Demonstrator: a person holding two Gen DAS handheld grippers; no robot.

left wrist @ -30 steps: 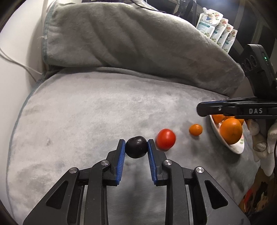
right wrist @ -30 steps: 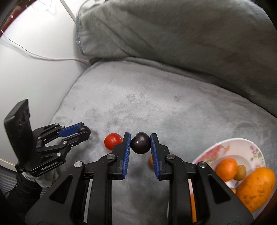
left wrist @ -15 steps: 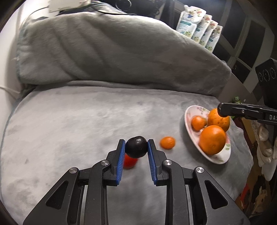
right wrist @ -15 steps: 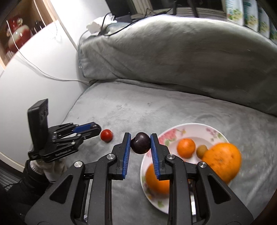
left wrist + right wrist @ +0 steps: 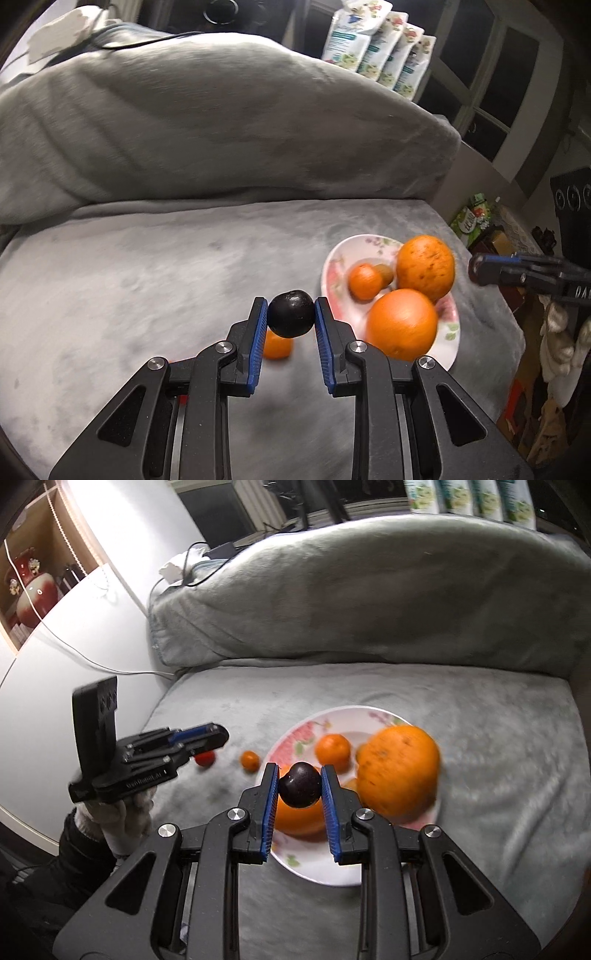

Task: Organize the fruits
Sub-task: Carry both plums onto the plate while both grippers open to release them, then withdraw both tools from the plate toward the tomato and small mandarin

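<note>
Transport step: left gripper [image 5: 291,319] and right gripper [image 5: 299,784] each clamp 1 dark plum [image 5: 290,313], right one above the plate [image 5: 314,867], left one short of it; next, lower and release onto bare plate.

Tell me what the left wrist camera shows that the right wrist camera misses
Left wrist only: a small brown kiwi-like fruit on the plate.
Right wrist only: a small red tomato on the blanket, a white-gloved hand.
Both: the floral white plate of oranges, a loose small orange tangerine, and each claw, left claw and right claw, gripping a dark plum.
</note>
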